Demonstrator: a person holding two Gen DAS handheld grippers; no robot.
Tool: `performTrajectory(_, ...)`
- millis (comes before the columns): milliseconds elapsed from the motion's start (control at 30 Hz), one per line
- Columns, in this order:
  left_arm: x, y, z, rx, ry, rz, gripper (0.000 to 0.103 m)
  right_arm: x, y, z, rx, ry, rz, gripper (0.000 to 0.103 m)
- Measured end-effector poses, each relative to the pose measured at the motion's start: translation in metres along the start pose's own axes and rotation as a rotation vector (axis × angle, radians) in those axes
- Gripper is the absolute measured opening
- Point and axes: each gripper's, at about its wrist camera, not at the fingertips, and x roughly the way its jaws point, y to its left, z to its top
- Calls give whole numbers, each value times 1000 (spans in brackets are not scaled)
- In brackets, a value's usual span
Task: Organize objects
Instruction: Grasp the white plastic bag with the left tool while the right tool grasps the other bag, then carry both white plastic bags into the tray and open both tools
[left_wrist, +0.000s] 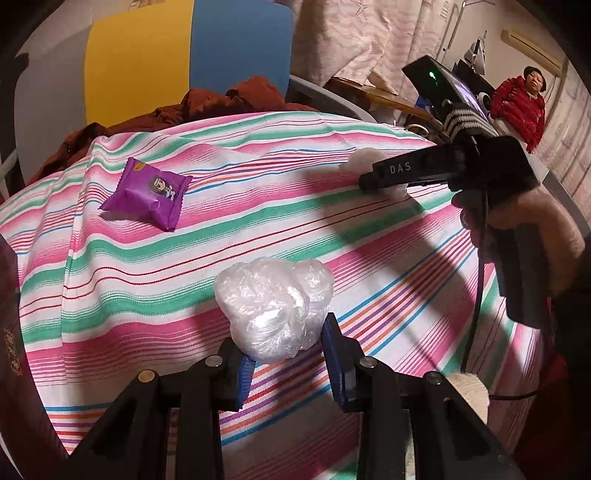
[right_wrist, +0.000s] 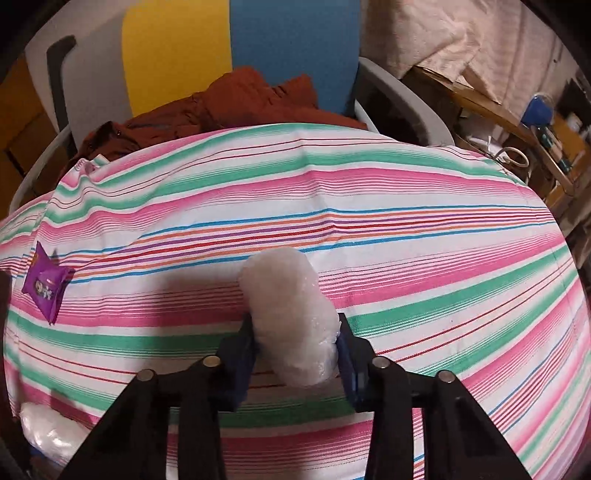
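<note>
You can read just one piece of text: the white letters "DAS" printed along the side of the black finger of your right gripper (left_wrist: 382, 181), as the left wrist view shows it. The purple snack packet (left_wrist: 147, 194), well to the left of that gripper on the striped cloth (left_wrist: 258, 155), carries a small yellow logo and a cartoon figure, but its lettering is too small to make out.

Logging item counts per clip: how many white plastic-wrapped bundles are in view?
2. One crumpled bundle sits between the left gripper fingers; one oblong bundle between the right gripper fingers. Others may be hidden.
</note>
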Motion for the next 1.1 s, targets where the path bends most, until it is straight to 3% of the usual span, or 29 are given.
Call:
performTrajectory(367, -24, -3, -3, 14, -17, 13, 32, -8, 14, -8, -37, 0, 73, 38)
performTrajectory(733, -109, 14, -7, -1, -140, 63, 32, -46, 55, -16, -77, -17, 143, 38)
performTrajectory(1100, -177, 65, -39, -110, -219, 165, 32, -115, 153, -42, -185, -87, 286, 38)
